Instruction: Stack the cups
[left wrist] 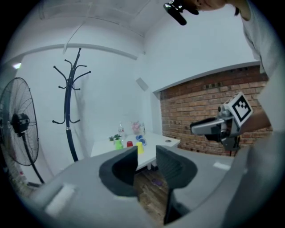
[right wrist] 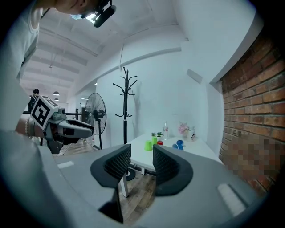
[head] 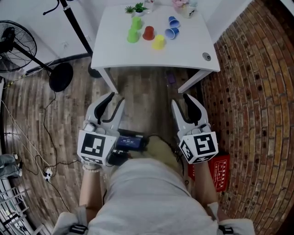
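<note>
Several cups stand on the white table (head: 193, 43) far ahead: two green ones (head: 137, 22) (head: 132, 36), a red one (head: 148, 33), a yellow one (head: 158, 42) and two blue ones (head: 172, 27) lying on their sides. My left gripper (head: 115, 98) and right gripper (head: 180, 100) hang close to the person's body, above the wooden floor and short of the table. Both are open with nothing between the jaws. In the left gripper view the gripper (left wrist: 147, 167) faces the distant cups (left wrist: 129, 144). The right gripper (right wrist: 141, 162) faces them (right wrist: 148, 145) too.
A standing fan (head: 14, 43) and a coat stand's round base (head: 61, 75) are on the floor at the left, with loose cables. A brick wall (head: 257, 69) runs along the right. A red box (head: 220, 170) lies by the person's right side. Small plants (head: 136, 8) sit at the table's back.
</note>
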The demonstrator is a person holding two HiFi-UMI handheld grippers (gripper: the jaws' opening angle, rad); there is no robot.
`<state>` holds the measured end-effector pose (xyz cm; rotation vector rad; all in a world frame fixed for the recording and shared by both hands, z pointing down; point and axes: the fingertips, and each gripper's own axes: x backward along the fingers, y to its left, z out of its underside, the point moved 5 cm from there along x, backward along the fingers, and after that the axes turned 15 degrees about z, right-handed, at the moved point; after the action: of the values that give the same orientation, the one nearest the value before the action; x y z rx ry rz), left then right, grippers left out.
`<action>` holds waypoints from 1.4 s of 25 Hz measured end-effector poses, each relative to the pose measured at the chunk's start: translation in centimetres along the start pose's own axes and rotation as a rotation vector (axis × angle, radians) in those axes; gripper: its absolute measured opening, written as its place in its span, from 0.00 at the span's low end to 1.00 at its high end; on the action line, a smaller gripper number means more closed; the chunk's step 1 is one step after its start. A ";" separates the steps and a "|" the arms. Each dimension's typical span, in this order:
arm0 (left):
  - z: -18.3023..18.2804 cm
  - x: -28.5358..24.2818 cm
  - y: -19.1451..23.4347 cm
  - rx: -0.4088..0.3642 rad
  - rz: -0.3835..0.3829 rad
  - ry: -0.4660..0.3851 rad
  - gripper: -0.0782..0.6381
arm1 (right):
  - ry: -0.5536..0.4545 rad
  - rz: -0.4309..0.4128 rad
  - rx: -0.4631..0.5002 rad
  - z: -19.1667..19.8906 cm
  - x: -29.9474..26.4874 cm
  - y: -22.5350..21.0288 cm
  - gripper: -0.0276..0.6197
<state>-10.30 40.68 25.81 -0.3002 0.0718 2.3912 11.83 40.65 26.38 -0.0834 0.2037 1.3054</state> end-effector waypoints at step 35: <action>-1.8 -22.4 18.4 0.073 -0.148 0.103 0.29 | 0.105 -0.195 0.038 -1.4 -31.3 -13.0 0.26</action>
<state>-6.19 12.11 28.70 -0.3812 0.1779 2.2205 16.51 7.31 30.44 -0.1363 0.3027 1.1037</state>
